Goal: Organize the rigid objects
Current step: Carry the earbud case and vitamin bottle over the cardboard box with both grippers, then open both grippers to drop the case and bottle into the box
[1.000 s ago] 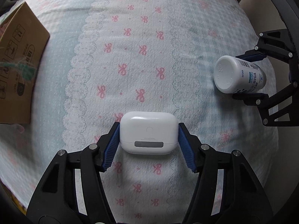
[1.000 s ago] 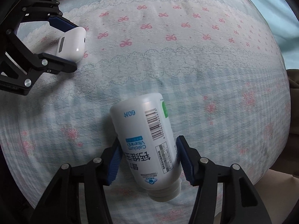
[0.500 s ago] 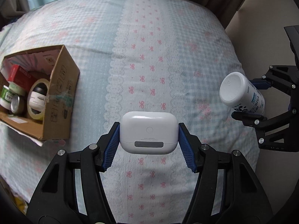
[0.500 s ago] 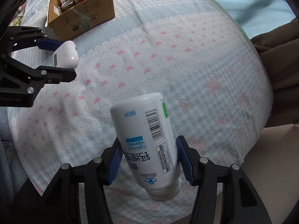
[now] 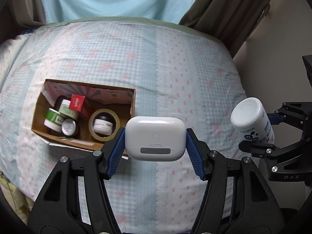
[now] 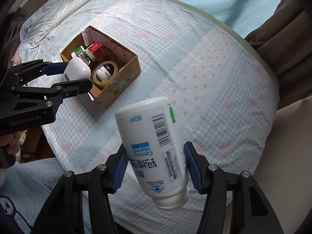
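Both grippers have risen well clear of the bed since a second ago, when each load lay close to the quilt; now the cardboard box [image 5: 124,101], then only a corner at the left margin, shows whole, sitting toward the left edge of the bed [image 5: 195,62].

The left gripper [image 5: 155,142] pinches a white earbud case [image 5: 155,137] across its short ends, blue pads pressed flat on both sides, hinge strip facing the camera. That hold likely keeps the smooth shell from twisting and leaves its underside free for setting down. From the right wrist view the case hangs over the near left corner of the box, just beside the tape roll [image 6: 105,73] that rings a dark jar.

The right gripper [image 6: 156,165] clamps a white calcium bottle [image 6: 154,152] low on its body near the neck, base pointing away from the camera and mouth toward it, so most of the bottle's length sticks out past the pads. It hangs over open quilt, well apart from the box and nearer the right edge of the bed.

The left gripper tilts steeply down toward the box; the right one points almost straight down at the quilt. The box already holds a red carton [image 5: 78,102] and green-labelled jars [image 5: 53,120], with bare floor at its right end, which looks like the place for both.
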The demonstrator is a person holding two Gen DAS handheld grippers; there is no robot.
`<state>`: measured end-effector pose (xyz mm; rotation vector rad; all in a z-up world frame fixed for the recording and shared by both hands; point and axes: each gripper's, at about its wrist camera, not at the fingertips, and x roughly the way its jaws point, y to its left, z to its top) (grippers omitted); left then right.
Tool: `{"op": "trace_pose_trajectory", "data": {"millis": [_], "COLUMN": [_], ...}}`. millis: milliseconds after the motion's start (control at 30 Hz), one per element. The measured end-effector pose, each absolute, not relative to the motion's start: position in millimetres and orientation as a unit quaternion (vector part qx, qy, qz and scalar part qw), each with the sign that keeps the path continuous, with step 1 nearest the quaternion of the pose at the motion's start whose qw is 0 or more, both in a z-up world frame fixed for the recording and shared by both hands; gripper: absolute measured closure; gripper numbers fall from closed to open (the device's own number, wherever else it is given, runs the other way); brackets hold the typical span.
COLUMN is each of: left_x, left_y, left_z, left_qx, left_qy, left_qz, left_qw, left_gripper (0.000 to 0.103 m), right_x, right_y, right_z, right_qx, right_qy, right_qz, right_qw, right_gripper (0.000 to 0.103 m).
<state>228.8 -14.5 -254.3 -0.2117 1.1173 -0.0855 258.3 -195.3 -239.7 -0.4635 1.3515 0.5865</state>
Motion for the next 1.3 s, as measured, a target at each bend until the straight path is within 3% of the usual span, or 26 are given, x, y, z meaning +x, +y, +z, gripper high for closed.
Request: {"op": "trace_pose_trajectory", "data": {"millis": [333, 667, 1067, 1300], "left_x": [240, 279, 324, 349], "left_y": [137, 251, 280, 273], "left_z": [-227, -258, -309, -352], "left_qx": [-0.106, -0.074, -0.055, -0.033], "left_qy": [0.525, 0.563, 0.604, 0.633], "left_qz": [-0.057, -0.087, -0.103, -0.104], "left_qw": [0.843, 0.819, 0.788, 0.766], "left_gripper": [0.046, 0.046, 0.046, 0.046], "right_x": [258, 270, 294, 316], "right_y": [-70, 7, 12, -9], "right_z": [-218, -254, -306, -344], "right_qx": [-0.104, 0.084, 0.2, 0.212], "right_qy": [0.63, 0.668, 0.686, 0.703], "right_qz": [0.23, 0.136, 0.042, -0.004], "right_qw": [0.735, 0.727, 0.698, 0.679], "right_gripper": [0.051, 0.051, 0.051, 0.051]}}
